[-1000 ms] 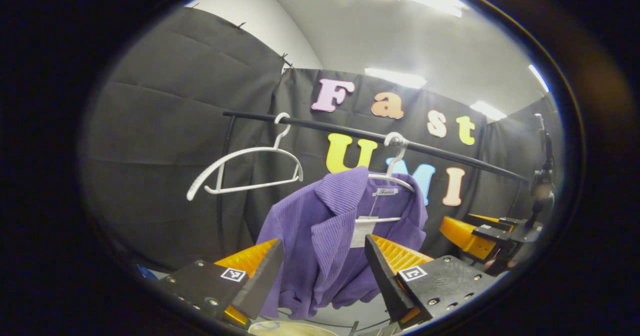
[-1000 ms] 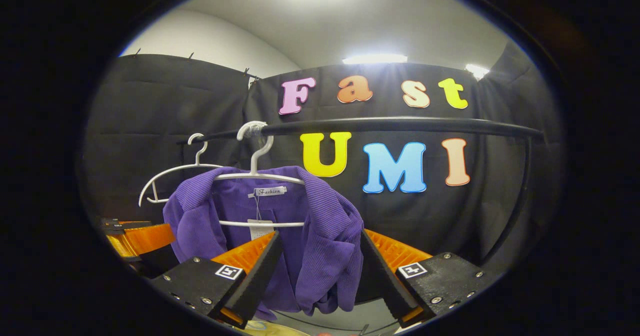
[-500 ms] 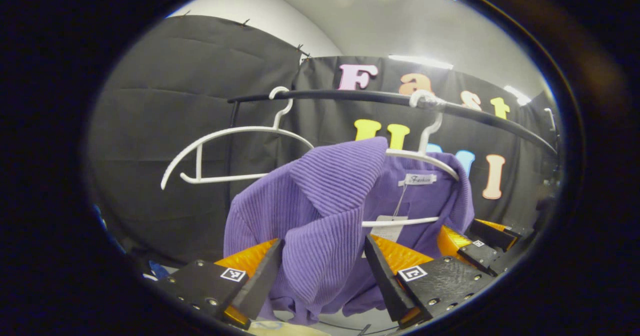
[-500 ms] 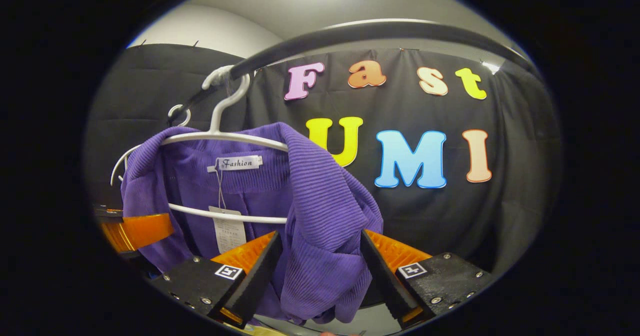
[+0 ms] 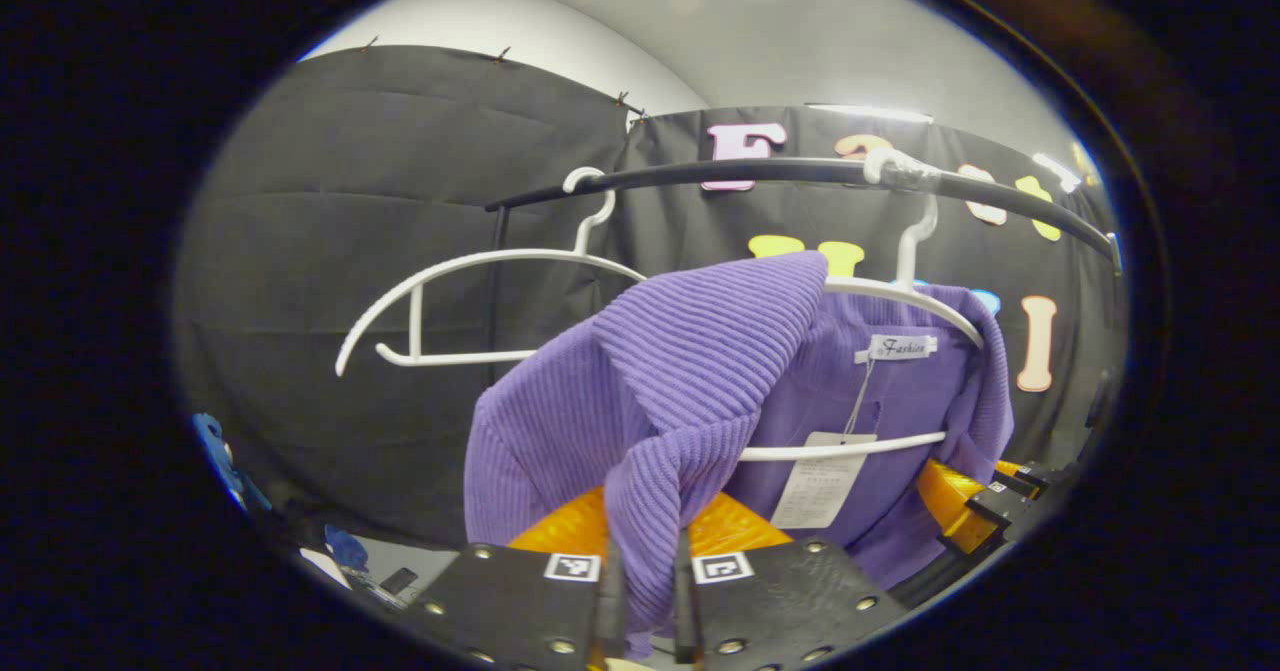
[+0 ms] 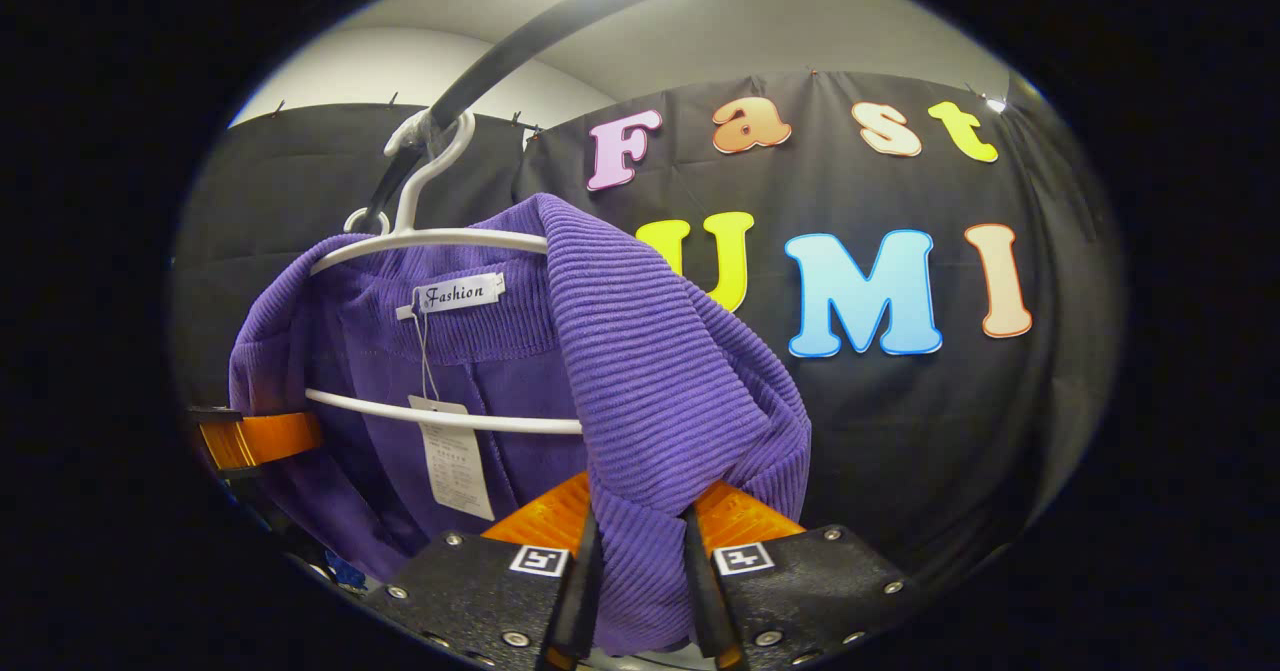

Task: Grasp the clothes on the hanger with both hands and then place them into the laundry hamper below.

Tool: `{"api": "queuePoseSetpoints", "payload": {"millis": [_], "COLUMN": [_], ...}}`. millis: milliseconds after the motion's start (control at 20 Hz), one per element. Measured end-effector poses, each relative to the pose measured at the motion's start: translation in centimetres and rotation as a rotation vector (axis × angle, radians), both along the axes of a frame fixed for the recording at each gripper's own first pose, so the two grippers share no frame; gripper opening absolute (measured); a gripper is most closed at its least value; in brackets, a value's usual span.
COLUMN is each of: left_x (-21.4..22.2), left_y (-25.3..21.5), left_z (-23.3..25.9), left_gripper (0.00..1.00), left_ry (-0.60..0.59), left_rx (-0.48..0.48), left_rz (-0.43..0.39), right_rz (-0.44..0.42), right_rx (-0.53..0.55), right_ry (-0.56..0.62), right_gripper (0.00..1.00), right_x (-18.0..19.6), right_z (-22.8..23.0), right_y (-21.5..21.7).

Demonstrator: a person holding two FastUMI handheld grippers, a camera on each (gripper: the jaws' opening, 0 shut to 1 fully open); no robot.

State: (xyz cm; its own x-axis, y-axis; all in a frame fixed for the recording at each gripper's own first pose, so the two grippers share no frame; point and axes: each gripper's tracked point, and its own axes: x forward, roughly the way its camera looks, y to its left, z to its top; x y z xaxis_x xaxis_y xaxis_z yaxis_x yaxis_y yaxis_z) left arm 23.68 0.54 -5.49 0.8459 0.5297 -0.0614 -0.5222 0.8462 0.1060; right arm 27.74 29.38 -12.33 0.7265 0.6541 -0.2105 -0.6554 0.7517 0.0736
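Left gripper view: we've got both grippers, left [image 5: 645,601] and right [image 6: 637,591], clamped on the sweater [image 5: 690,371]. Pulling it off the hanger [image 6: 440,241] and dropping it into the hamper is left.

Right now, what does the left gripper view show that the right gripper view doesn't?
Left gripper view: the left gripper shut on a fold of the purple sweater, the empty hanger in full, and the rail's post. Right gripper view: the right gripper shut on the other fold. Both: the sweater on its white hanger, the black rail and the paper tag.
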Motion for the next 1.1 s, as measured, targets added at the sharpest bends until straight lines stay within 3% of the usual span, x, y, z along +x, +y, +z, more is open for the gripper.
{"api": "queuePoseSetpoints", "payload": {"millis": [100,150,250,300,400,750,1100], "left_x": [0.3,0.5,0.0,-0.4,-0.4,-2.8,-4.6], "left_y": [-0.5,-0.6,-1.0,-1.1,-1.6,-3.2,-3.2], "left_z": [-0.2,-0.3,-0.4,0.0,-0.2,3.1,9.0], "left_gripper": [0.02,0.16,0.09,0.16,0.03,0.03,0.03], "left_ry": [0.000,-0.001,-0.008,-0.019,-0.013,-0.068,-0.106], "left_rx": [-0.002,-0.012,-0.043,-0.050,-0.063,-0.091,-0.084], "left_rz": [-0.020,-0.033,-0.046,-0.053,-0.080,-0.237,-0.423], "right_rz": [0.020,0.030,0.077,0.100,0.115,0.046,-0.090], "right_rx": [0.024,0.041,0.057,0.068,0.097,0.075,0.027], "right_ry": [0.034,0.043,0.065,0.070,0.090,0.075,0.006], "right_gripper": [0.23,0.17,0.11,0.08,0.02,0.01,0.01], "right_x": [0.7,1.0,0.3,0.4,0.6,-0.6,-2.0], "right_z": [0.0,0.0,0.1,0.1,0.3,1.1,4.2], "right_y": [-0.1,0.0,0.2,0.2,-0.1,-1.3,-2.7]}}
